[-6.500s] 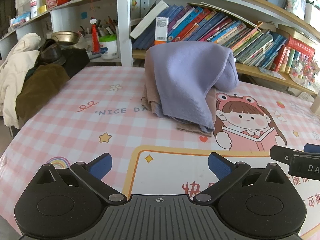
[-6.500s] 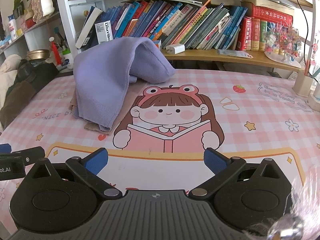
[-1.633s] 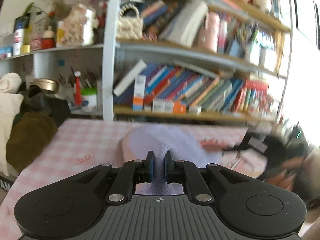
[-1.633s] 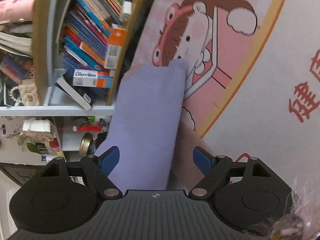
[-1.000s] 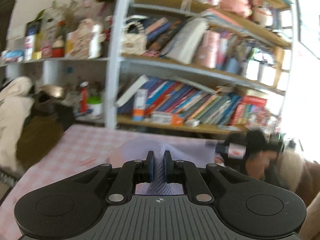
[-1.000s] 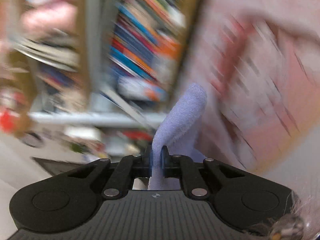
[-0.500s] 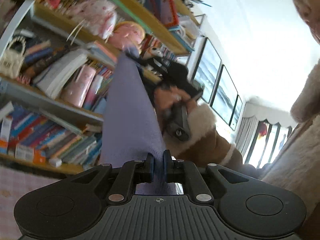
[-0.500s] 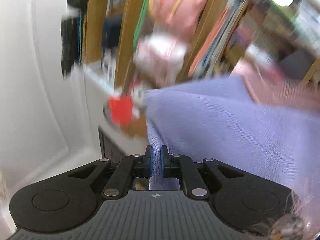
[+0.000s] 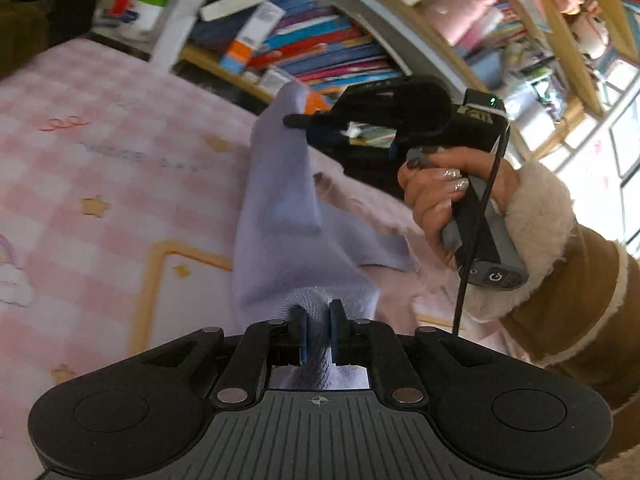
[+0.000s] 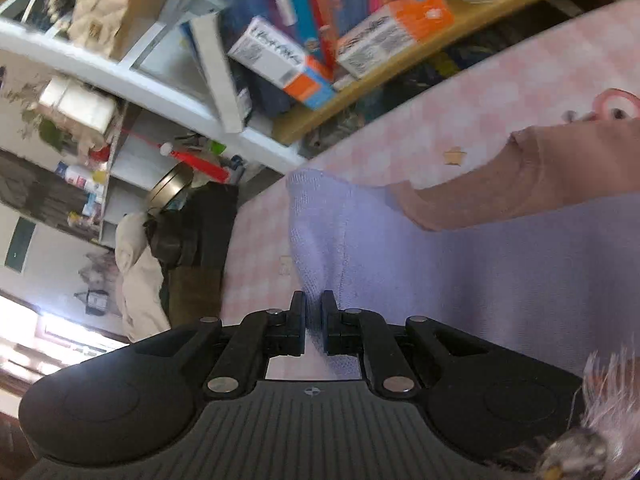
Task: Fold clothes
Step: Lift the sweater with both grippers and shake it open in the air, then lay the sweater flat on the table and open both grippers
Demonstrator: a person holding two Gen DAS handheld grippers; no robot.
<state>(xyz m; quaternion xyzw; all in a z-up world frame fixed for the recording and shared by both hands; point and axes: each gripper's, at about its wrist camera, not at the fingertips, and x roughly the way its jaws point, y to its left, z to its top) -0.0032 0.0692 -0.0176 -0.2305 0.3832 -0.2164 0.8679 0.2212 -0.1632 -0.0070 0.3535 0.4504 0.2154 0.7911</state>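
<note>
1. A pink checked tablecloth (image 9: 100, 152) printed with stars and a yellow-bordered panel covers the table; behind it stands a bookshelf (image 9: 320, 44) packed with leaning books and boxes.
2. In the right wrist view, a side shelf (image 10: 132, 160) holds bottles and a metal bowl (image 10: 170, 190), with a heap of dark and cream clothes (image 10: 160, 256) below it.
3. The lavender knit garment (image 9: 280, 208) is stretched between the two grippers above the table, one edge raised, its lower part draping onto the cloth.
4. A beige-pink garment (image 10: 532, 176) lies just beside it, partly over it.
5. The left gripper (image 9: 318, 334) has the lavender fabric between its jaws, which are easing apart.
6. The right gripper (image 10: 313, 322), held by a hand (image 9: 436, 188) in a fleece-cuffed sleeve, is clamped on another edge of the lavender knit.
</note>
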